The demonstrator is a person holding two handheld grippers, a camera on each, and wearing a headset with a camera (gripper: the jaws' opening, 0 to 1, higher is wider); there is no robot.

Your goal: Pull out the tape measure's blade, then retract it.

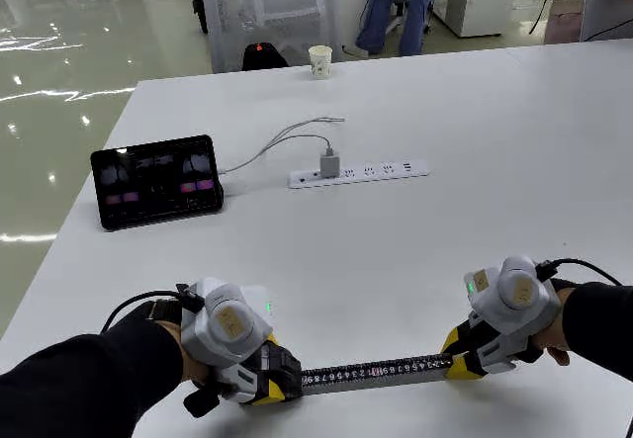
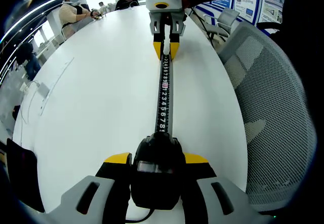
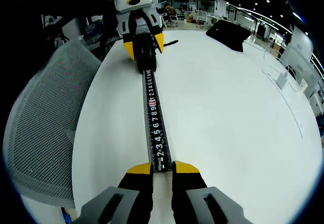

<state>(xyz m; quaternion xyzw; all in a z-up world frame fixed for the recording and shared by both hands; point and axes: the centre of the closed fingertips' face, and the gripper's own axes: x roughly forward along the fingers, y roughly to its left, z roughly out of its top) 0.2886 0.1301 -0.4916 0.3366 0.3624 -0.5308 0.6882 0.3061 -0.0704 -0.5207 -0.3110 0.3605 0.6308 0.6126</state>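
The head view looks down on the table (image 1: 396, 250). Both gripper views face each other low along the tape measure (image 2: 163, 92).

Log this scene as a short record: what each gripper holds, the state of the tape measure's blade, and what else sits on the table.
left gripper: shut on the tape measure's case
right gripper: shut on the free end of the blade
blade state: pulled out, straight between the two grippers, low along the table, numbers facing up
other items: tablet, power strip with a charger plugged in, paper cup near the far edge
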